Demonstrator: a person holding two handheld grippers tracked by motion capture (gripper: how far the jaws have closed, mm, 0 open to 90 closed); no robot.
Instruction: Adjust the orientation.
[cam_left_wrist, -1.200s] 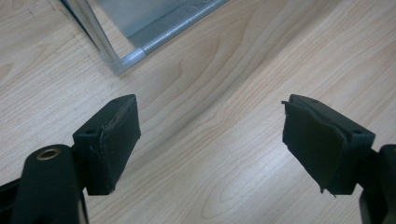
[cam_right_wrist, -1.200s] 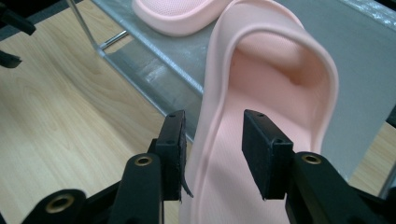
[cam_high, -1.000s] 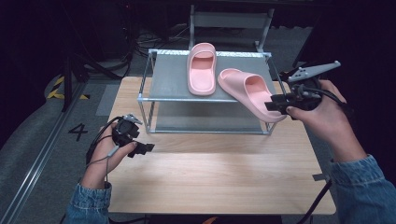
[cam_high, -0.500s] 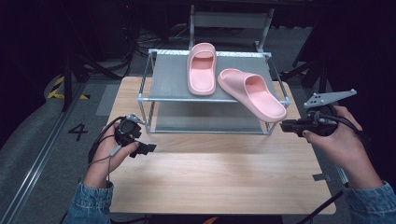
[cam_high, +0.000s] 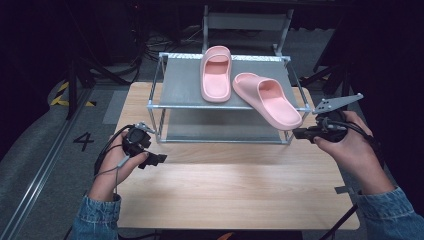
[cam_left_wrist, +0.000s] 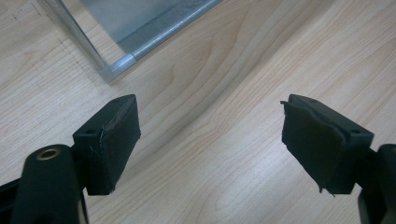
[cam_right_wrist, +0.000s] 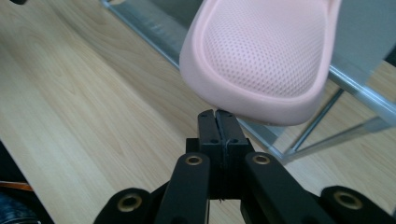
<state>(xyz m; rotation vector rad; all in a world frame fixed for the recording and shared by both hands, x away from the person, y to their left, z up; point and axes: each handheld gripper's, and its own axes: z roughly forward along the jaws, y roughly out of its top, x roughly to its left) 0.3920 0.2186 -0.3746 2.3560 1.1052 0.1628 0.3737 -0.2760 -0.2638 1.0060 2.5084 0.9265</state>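
Note:
Two pink slippers lie on the top shelf of a metal rack (cam_high: 185, 106). The left slipper (cam_high: 216, 72) points away. The right slipper (cam_high: 270, 97) lies at an angle, and its end (cam_right_wrist: 266, 51) overhangs the rack's front right corner. My right gripper (cam_high: 297, 133) (cam_right_wrist: 217, 114) sits just below that overhanging end. Its jaws have just been closing and now stand shut with nothing between them. My left gripper (cam_high: 160, 159) (cam_left_wrist: 210, 140) rests open over the wooden table (cam_high: 225, 190), close to the rack's front left leg (cam_left_wrist: 116, 70).
The rack has a lower grey shelf (cam_high: 220, 131) under the top one. Its front rail and leg (cam_right_wrist: 355, 79) run right behind my right gripper. Wood stretches bare between my two hands. Dark floor and cables surround the table.
My right hand has dropped from the slipper's end to below the shelf rim, and its jaws have closed. The slipper stayed on the shelf. The left hand has kept still.

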